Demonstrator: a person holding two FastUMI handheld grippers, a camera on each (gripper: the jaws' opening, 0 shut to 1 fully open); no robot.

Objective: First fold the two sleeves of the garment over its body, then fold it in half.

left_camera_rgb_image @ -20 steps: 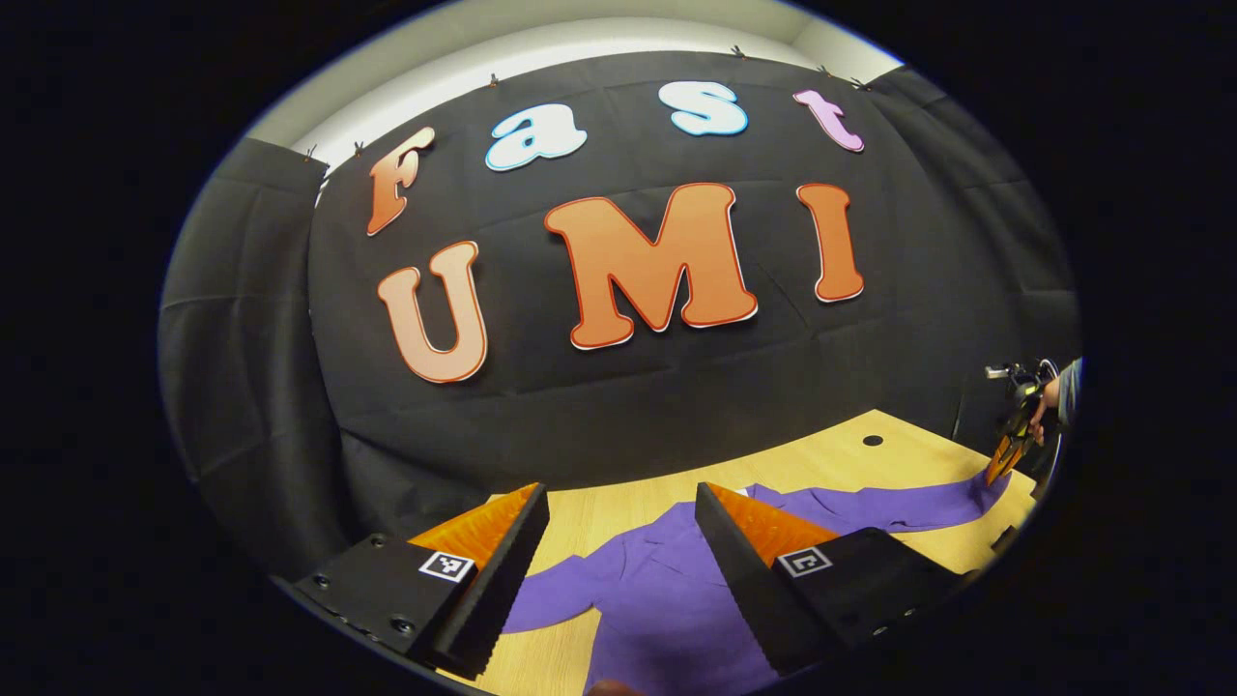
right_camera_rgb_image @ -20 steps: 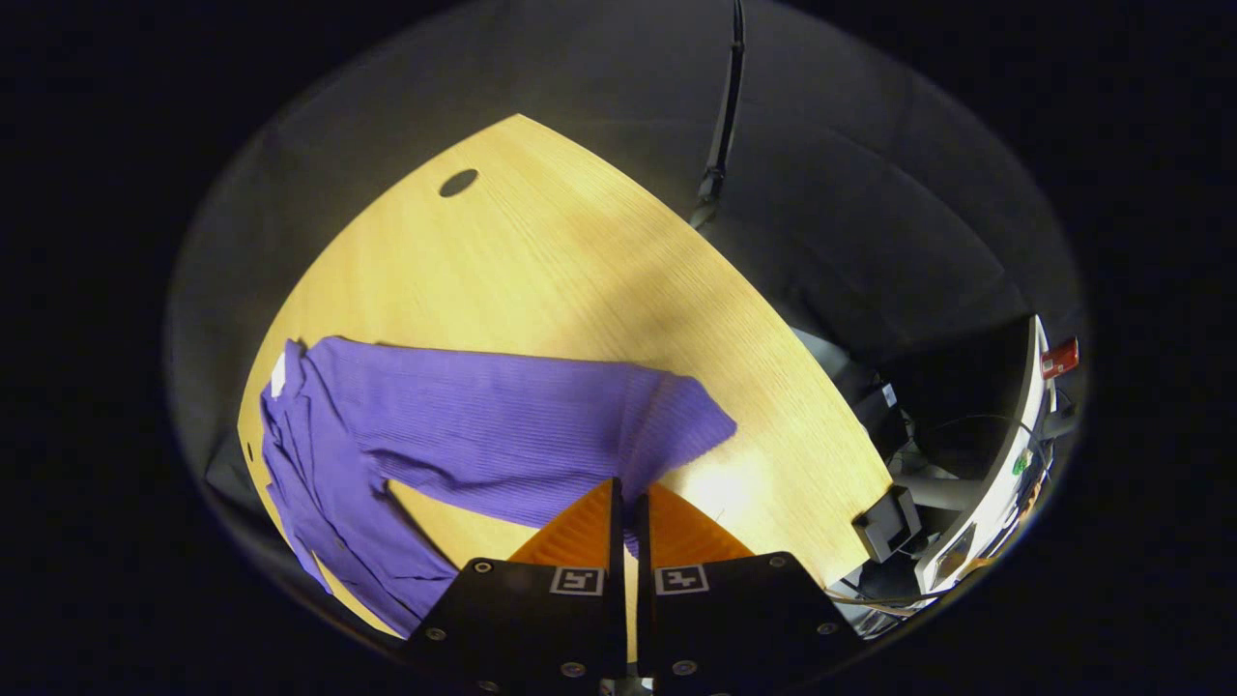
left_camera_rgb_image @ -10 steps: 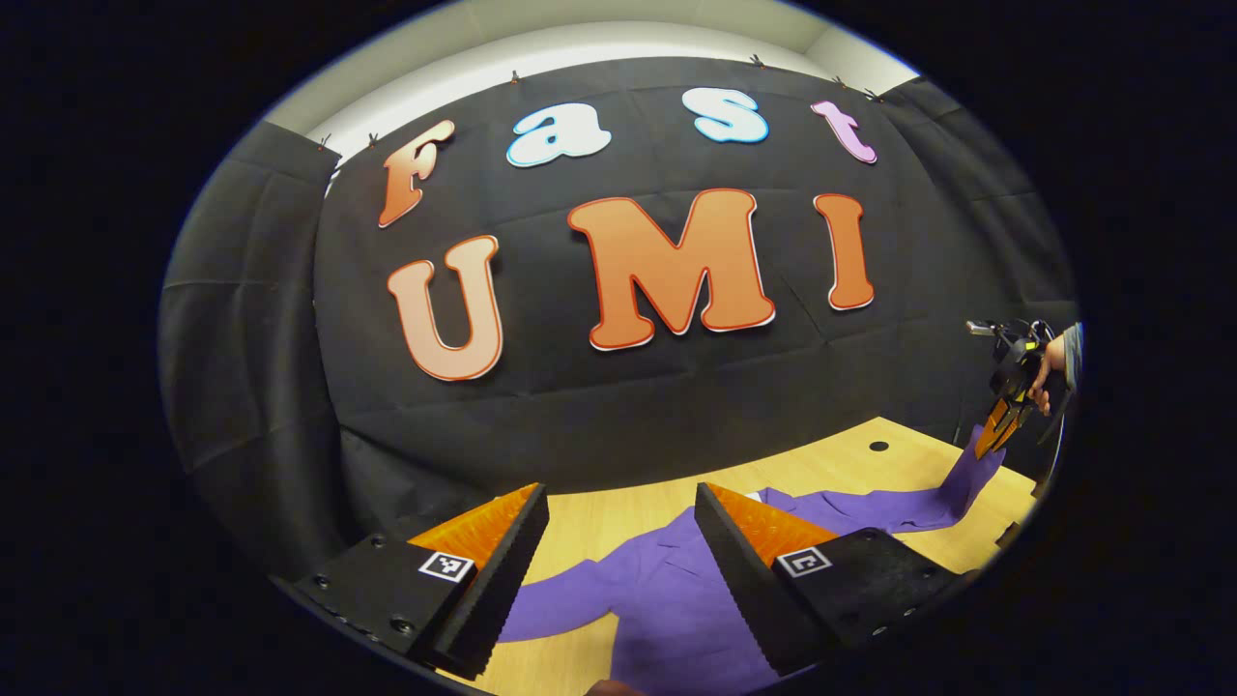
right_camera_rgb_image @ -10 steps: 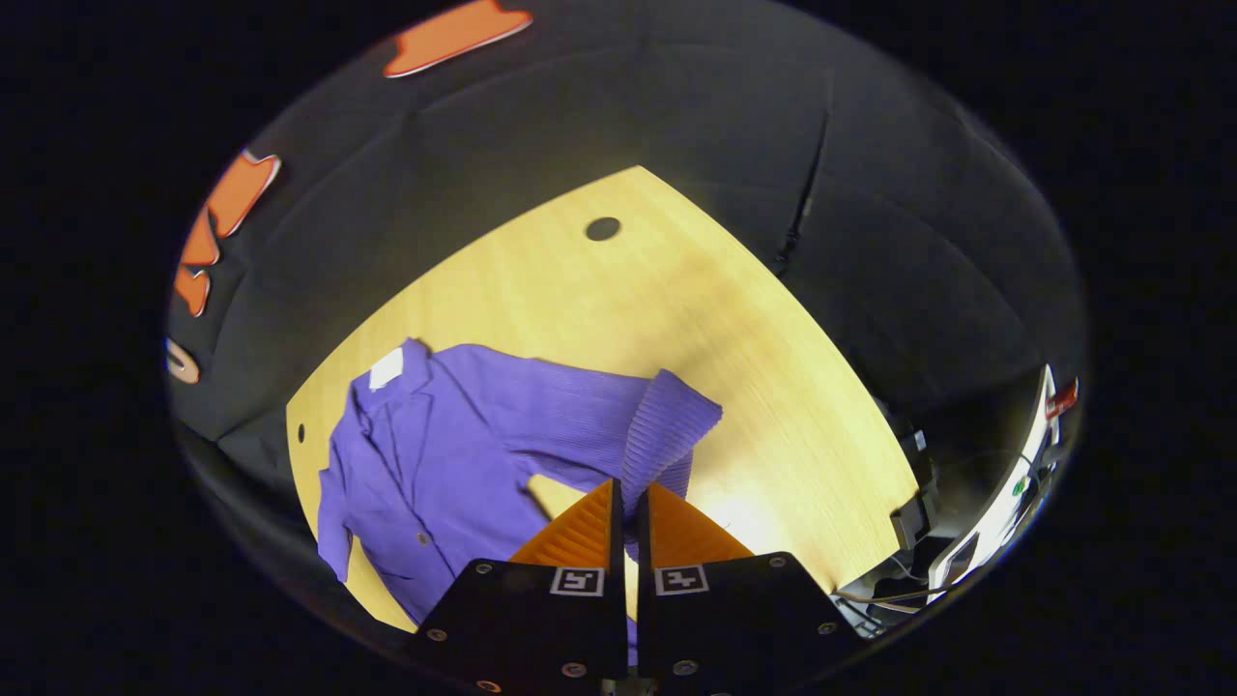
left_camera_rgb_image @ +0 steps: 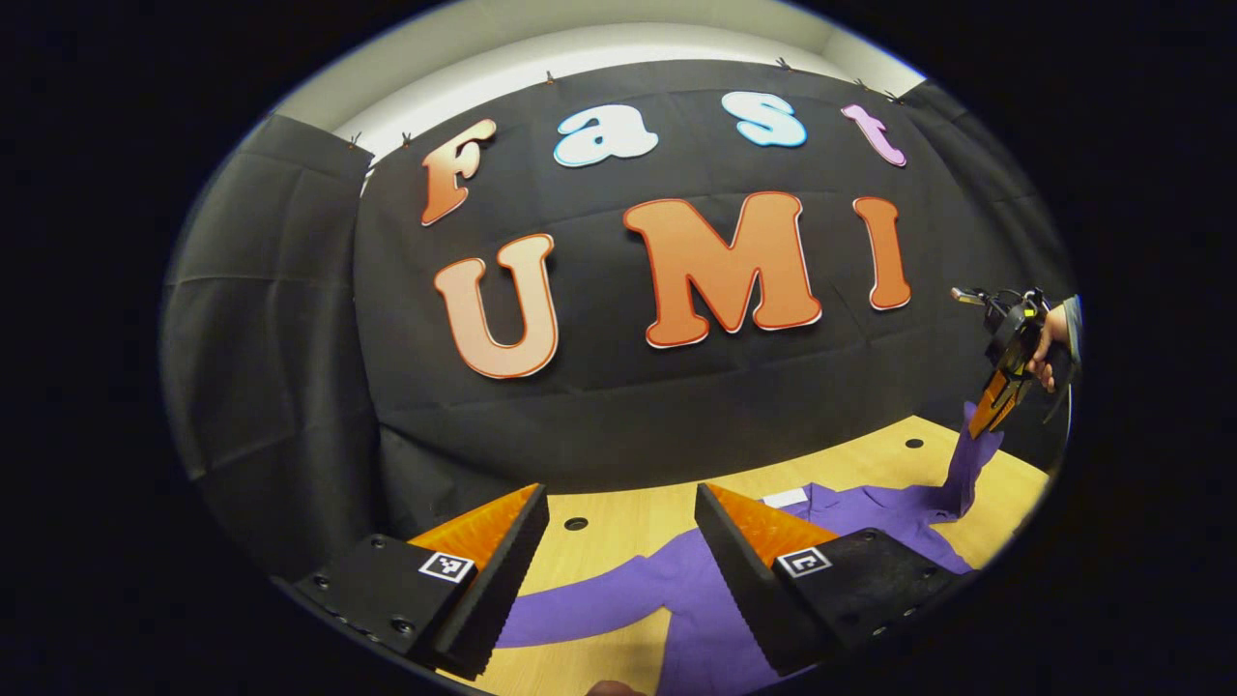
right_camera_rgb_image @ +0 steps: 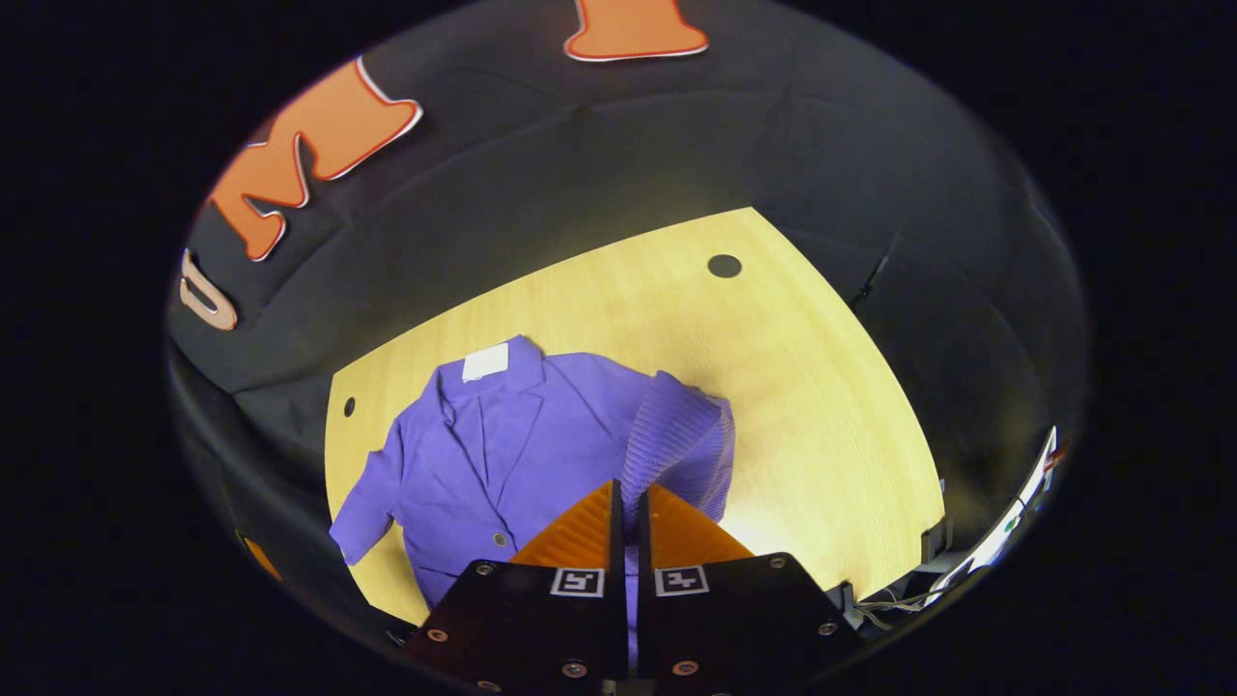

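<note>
Lower part of the purple garment (right_camera_rgb_image: 503, 454) hidden behind the right gripper (right_camera_rgb_image: 628, 503) – hem cut off at the table's near edge. In the left gripper view, person's hand (left_camera_rgb_image: 1049, 343) clipped – too small to make out.

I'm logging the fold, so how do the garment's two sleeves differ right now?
The right sleeve is lifted off the table, pinched by the right gripper, and hangs doubled. The left sleeve lies flat, spread sideways, ungripped; the left gripper stands open above it. Both are purple, on one garment.
</note>
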